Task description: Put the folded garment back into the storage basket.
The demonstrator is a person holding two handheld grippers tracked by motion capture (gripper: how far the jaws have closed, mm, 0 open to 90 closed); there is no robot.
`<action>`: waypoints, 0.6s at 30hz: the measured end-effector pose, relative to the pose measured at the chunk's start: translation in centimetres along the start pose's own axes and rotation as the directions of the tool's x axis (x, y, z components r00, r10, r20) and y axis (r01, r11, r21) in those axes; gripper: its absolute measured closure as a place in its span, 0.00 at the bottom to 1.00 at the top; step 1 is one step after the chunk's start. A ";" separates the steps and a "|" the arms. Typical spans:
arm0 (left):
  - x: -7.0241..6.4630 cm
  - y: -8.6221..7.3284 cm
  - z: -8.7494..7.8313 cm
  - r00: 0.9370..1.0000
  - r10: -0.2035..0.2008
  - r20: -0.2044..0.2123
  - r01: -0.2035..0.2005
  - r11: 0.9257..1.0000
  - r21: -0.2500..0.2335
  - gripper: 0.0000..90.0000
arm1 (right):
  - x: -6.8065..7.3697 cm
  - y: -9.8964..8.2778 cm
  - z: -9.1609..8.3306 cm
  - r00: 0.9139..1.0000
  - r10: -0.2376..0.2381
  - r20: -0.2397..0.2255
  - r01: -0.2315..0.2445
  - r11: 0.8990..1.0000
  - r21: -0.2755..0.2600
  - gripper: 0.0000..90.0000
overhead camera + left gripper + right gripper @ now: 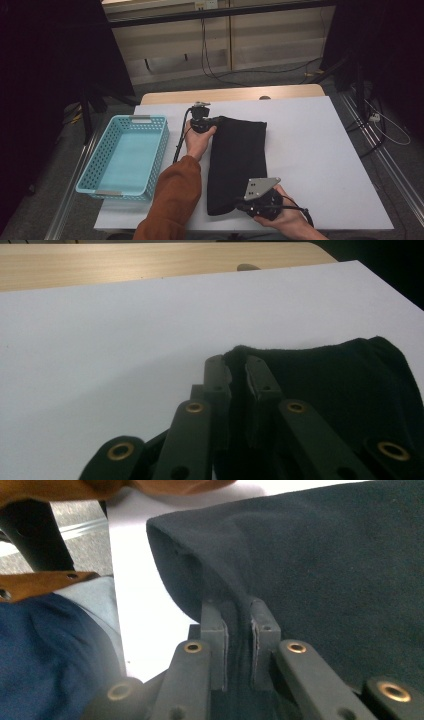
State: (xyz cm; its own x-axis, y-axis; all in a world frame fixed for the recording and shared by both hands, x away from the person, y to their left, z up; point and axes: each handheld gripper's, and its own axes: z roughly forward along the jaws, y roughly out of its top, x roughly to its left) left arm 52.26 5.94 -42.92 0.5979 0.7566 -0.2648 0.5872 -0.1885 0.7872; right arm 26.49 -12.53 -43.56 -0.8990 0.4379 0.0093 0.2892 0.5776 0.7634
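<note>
Pinching the black cloth [236, 162] at two ends, I am holding my left tongs [209, 121] closed on its far corner and my right tongs [243, 204] closed on its near edge, probably to fold it beside the blue basket [100, 155] on the desk [320, 150].

basket [125, 187]: light blue, empty, left table edge | cables [220, 75]: floor behind table
</note>
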 end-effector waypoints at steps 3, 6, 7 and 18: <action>-0.1 0.2 -0.1 1.000 0.001 0.001 -0.001 1.000 -0.007 0.91 | 0.0 0.1 -0.2 1.000 -0.001 0.001 0.001 1.000 -0.011 0.91; -0.3 0.6 -0.4 1.000 0.005 0.003 -0.005 1.000 -0.015 0.91 | 0.0 0.3 -0.4 1.000 -0.004 0.000 0.004 1.000 -0.025 0.91; -0.3 0.6 -0.4 1.000 0.005 0.003 -0.005 1.000 -0.015 0.91 | 0.0 0.3 -0.4 1.000 -0.004 0.000 0.004 1.000 -0.025 0.91; -0.5 1.7 -1.5 1.000 0.030 -0.002 -0.030 0.999 -0.032 0.91 | -0.1 1.1 -1.4 1.000 0.008 -0.004 -0.009 0.997 -0.078 0.91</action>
State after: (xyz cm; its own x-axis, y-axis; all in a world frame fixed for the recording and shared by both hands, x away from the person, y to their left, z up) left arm 52.13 6.22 -40.65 0.6143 0.7517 -0.2399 0.5512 -0.1912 0.8122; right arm 26.44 -12.85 -41.82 -0.8980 0.4396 0.0184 0.2704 0.5183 0.8113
